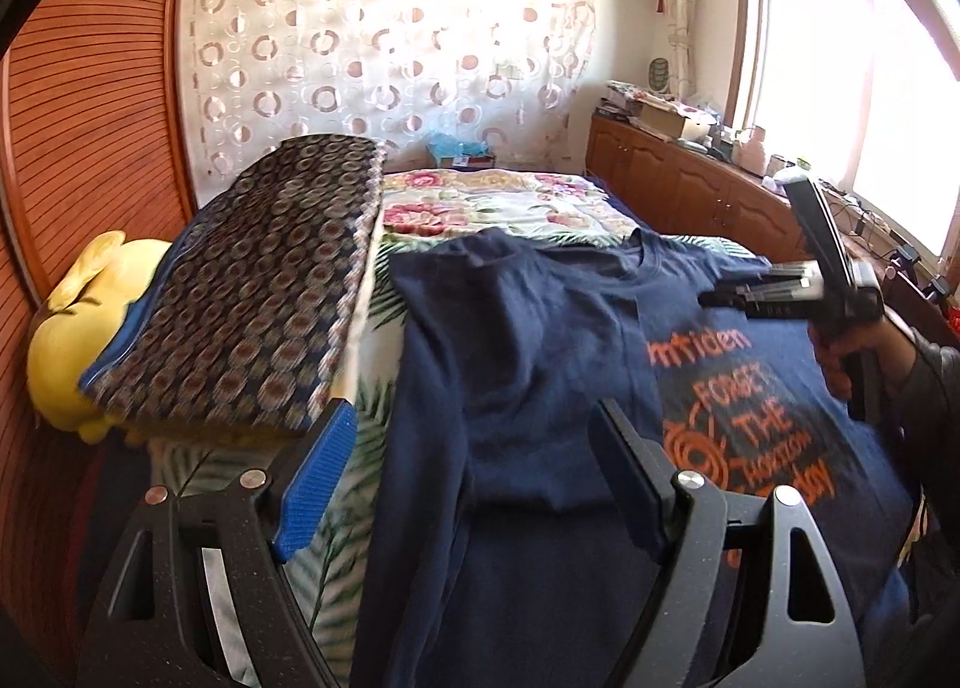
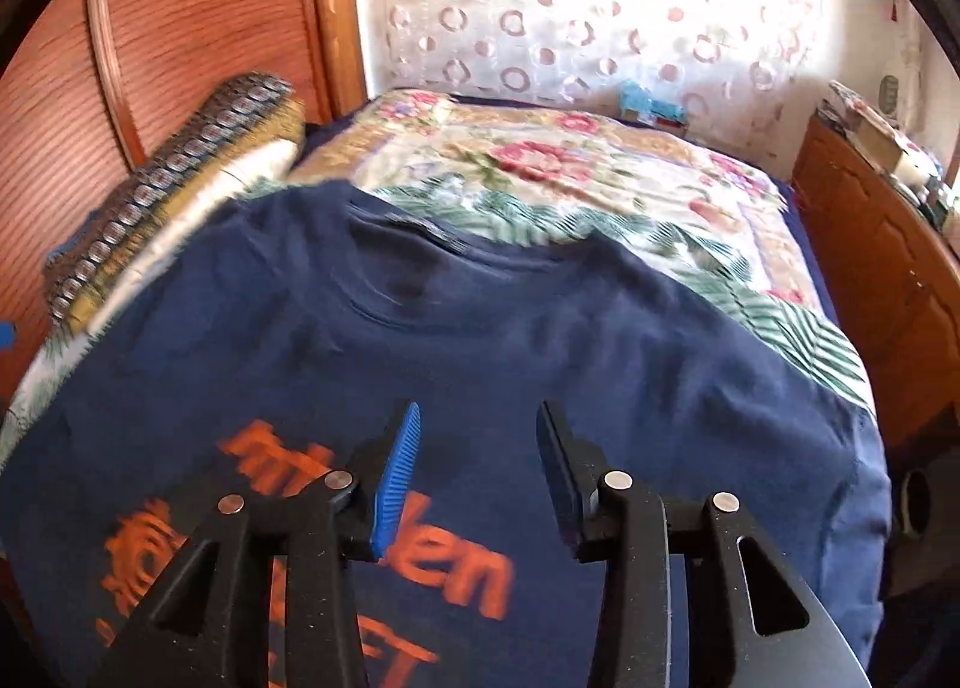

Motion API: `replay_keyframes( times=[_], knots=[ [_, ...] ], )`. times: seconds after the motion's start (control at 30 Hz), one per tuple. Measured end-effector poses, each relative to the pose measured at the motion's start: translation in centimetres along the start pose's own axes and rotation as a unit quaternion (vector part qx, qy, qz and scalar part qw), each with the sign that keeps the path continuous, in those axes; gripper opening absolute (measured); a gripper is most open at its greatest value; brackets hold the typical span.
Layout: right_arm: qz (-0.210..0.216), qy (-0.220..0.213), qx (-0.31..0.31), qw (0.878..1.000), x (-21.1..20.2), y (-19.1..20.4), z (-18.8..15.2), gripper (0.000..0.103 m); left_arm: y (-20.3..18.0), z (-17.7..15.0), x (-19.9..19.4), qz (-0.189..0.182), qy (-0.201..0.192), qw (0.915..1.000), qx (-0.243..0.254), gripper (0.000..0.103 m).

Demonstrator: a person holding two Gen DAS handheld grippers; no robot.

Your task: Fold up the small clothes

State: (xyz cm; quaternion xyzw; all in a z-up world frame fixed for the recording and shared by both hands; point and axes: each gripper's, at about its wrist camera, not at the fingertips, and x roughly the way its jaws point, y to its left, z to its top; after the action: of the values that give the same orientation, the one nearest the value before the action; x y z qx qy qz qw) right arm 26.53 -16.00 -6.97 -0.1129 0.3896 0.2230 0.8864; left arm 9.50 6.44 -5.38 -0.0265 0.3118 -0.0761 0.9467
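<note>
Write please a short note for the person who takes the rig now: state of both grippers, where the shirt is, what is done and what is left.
Left gripper: open, holds nothing, over the shirt's left part.
Right gripper: open, holds nothing, over the chest print.
Shirt: navy, print up, on the bed, collar toward the curtain. The left side is already folded over the body; the right side is still spread flat.
Left: fold in the right side, then fold the length. Folded blanket lies beside the shirt on the left; keep off it.
</note>
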Motion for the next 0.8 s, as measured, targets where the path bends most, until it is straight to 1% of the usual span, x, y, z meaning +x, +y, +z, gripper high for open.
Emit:
replay_keyframes(
  times=[0.07, 0.13, 0.17, 0.3, 0.33, 0.4, 0.43, 0.5, 0.57, 0.7, 0.8],
  knots=[
    [-0.003, 0.008, -0.001, 1.000, 0.5, -0.5, -0.3, 0.042, -0.2, 1.0, 1.1, -0.005, 0.005, 1.0000, 0.001, 0.080],
    [-0.007, 0.014, -0.003, 1.000, 0.6, -0.6, -0.4, 0.042, -0.5, 2.2, 2.6, -0.011, 0.012, 0.9999, 0.006, 0.074],
    [-0.004, 0.009, -0.005, 1.000, 0.5, -0.5, -0.5, 0.042, -0.6, 2.6, 3.0, -0.012, 0.014, 0.9998, 0.009, 0.073],
    [-0.003, 0.006, -0.021, 1.000, -0.1, 0.2, -0.4, 0.043, -0.9, 4.8, 5.8, -0.010, 0.028, 0.9993, 0.021, 0.059],
    [0.000, 0.004, -0.020, 1.000, -0.2, 0.3, -0.4, 0.044, -0.9, 5.4, 6.6, -0.008, 0.033, 0.9992, 0.021, 0.056],
    [0.011, 0.002, -0.018, 1.000, -0.5, -0.2, -0.8, 0.053, -0.7, 6.4, 8.2, -0.007, 0.044, 0.9988, 0.018, 0.052],
    [0.017, 0.002, -0.020, 1.000, -0.6, -0.7, -1.0, 0.055, -0.5, 7.0, 9.3, -0.004, 0.054, 0.9984, 0.013, 0.050],
    [0.018, 0.003, -0.031, 0.999, -0.6, -0.6, -1.2, 0.063, 0.1, 7.8, 11.0, 0.003, 0.068, 0.9976, 0.007, 0.048],
    [0.019, 0.004, -0.035, 0.999, -0.6, -0.5, -1.3, 0.065, 0.3, 8.5, 12.4, 0.011, 0.079, 0.9968, 0.004, 0.045],
    [0.019, 0.004, -0.033, 0.999, -0.4, -1.3, -1.2, 0.067, 0.8, 9.6, 15.1, 0.030, 0.098, 0.9947, 0.005, 0.041],
    [0.024, 0.001, -0.034, 0.999, -0.5, -1.5, -1.2, 0.067, 0.6, 10.0, 16.6, 0.041, 0.112, 0.9928, 0.009, 0.041]
  ],
)
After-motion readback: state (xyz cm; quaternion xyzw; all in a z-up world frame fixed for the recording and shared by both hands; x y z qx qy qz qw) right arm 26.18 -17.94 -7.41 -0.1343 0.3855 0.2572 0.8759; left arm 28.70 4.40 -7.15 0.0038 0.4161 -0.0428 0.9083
